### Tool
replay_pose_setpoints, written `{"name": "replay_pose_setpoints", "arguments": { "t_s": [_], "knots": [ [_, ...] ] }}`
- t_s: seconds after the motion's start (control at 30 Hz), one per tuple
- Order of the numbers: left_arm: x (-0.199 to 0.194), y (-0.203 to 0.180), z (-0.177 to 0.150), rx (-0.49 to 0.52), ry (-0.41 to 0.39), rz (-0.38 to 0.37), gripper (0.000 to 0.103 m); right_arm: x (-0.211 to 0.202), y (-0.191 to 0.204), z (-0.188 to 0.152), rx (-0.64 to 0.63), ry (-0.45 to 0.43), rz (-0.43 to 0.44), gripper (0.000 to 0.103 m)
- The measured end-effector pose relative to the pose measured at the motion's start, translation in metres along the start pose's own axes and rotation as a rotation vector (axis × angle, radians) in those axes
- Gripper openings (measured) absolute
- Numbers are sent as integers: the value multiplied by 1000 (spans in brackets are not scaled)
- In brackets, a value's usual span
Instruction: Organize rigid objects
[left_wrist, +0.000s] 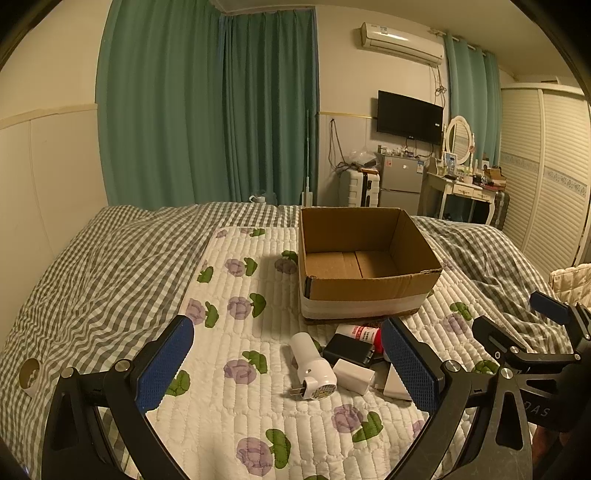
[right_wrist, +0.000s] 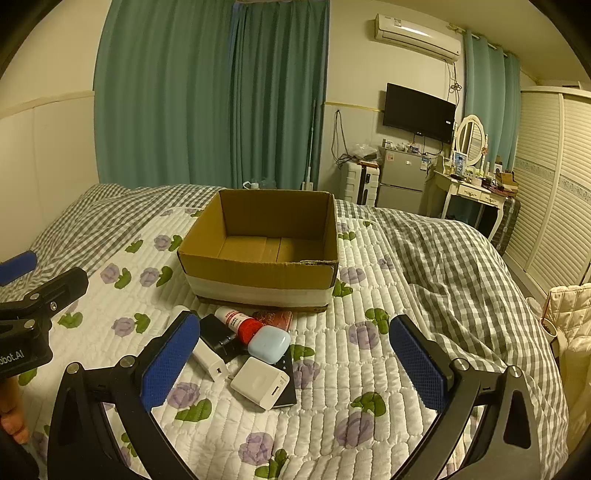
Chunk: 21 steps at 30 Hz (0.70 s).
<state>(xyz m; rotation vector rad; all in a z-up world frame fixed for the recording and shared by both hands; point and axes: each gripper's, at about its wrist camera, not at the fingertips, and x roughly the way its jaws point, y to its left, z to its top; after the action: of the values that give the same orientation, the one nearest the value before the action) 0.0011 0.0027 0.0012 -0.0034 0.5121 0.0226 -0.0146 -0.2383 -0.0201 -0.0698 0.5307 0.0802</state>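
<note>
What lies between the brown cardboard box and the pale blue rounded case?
In the right wrist view, a white tube with a red cap lies between the cardboard box and the blue case.

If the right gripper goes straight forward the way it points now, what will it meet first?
Most likely the pale blue case and the white charger between the open right gripper, in the pile on the quilt. The cardboard box lies farther on. Depth is hard to judge.
</note>
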Motion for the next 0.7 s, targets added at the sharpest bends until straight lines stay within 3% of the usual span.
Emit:
{"name": "replay_pose_setpoints", "arguments": {
  "t_s": [0.7],
  "knots": [
    [0,-1,-2,1,-3,1,103,0,1,0,0,3,-3,103]
  ]
}}
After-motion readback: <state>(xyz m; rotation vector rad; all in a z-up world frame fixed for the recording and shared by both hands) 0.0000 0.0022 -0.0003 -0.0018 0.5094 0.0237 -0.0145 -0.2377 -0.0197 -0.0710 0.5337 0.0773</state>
